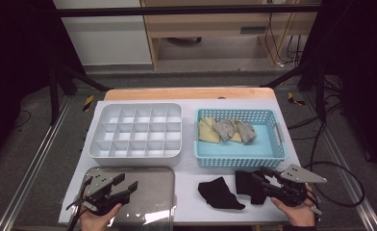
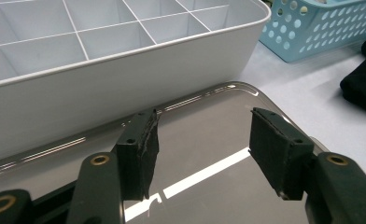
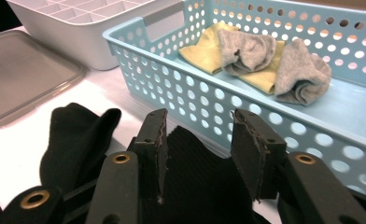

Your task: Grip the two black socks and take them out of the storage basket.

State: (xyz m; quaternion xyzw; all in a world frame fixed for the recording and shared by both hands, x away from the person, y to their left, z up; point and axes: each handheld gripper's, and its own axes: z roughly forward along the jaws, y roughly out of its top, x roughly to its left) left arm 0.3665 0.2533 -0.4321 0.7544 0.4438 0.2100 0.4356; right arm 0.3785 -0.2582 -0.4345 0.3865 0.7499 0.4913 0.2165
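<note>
Hovering over two black socks on the white counter (image 1: 186,202), the right claw (image 1: 263,179) stands with its jaws parted about halfway, and the right gripper view shows nothing pinched between the pads: dark ribbed fabric lies below and behind them, apart from both. The nearer black sock (image 3: 195,177) sits just in front of the pale blue basket (image 1: 239,161), while the second black sock (image 1: 220,193) lies flat a little to its left, toward the metal tray (image 1: 148,192); the two appear laid side by side, likely as a pair set out for folding or sorting. Inside the basket, the grey socks (image 3: 274,60) and yellow socks (image 3: 209,53) are bunched against the far wall, probably waiting their turn. The left claw (image 1: 124,185) holds wide open above the tray, gripping nothing, its pads (image 2: 139,154) clear of the shiny surface; it seems parked there to stay out of the way while remaining close enough to help. The white divided organiser (image 1: 135,130) stands beyond the tray with every compartment vacant, a placement that suggests it is the destination for finished pairs. Both hands rest at the near edge of the counter.
</note>
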